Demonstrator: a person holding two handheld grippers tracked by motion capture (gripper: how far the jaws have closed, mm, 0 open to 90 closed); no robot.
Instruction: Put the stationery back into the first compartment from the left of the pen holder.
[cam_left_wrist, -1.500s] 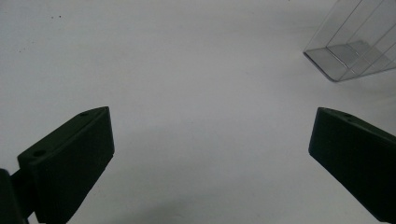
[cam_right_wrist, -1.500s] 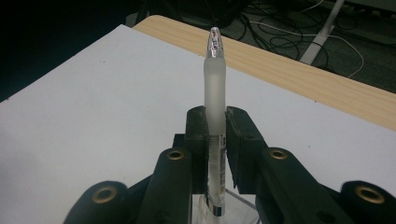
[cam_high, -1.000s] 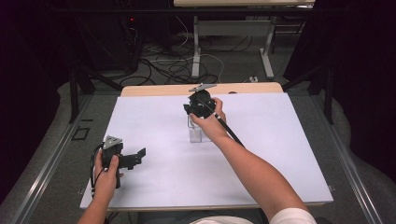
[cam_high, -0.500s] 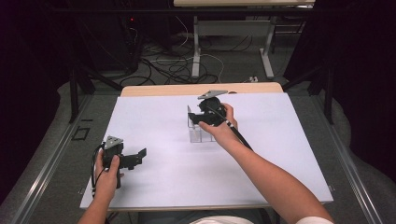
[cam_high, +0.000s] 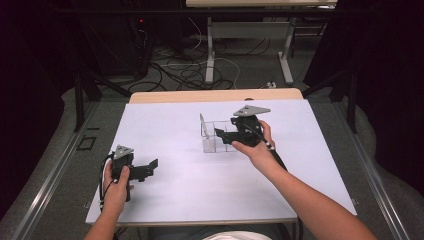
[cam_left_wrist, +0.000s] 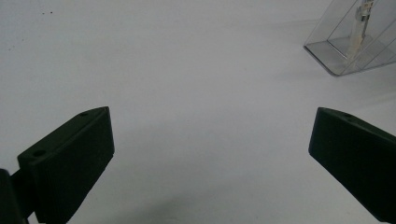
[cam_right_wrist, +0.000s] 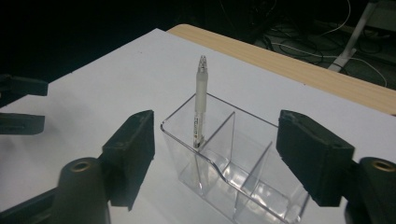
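**Pen standing in a clear organiser, both grippers released**

A white pen (cam_right_wrist: 201, 105) is standing almost upright in the far-left compartment of a clear plastic organiser (cam_right_wrist: 236, 161), its tip poking above the rim. The organiser is sitting on the white table (cam_high: 190, 175), a little right of the middle and toward the far edge. The right gripper (cam_high: 226, 133) is hovering just to the right of the organiser, its jaws spread wide and gripping nothing, with the box lying between and beyond them in the right gripper view. The left gripper (cam_high: 152, 165) is resting well apart at the near left, its jaws also spread wide over bare table.
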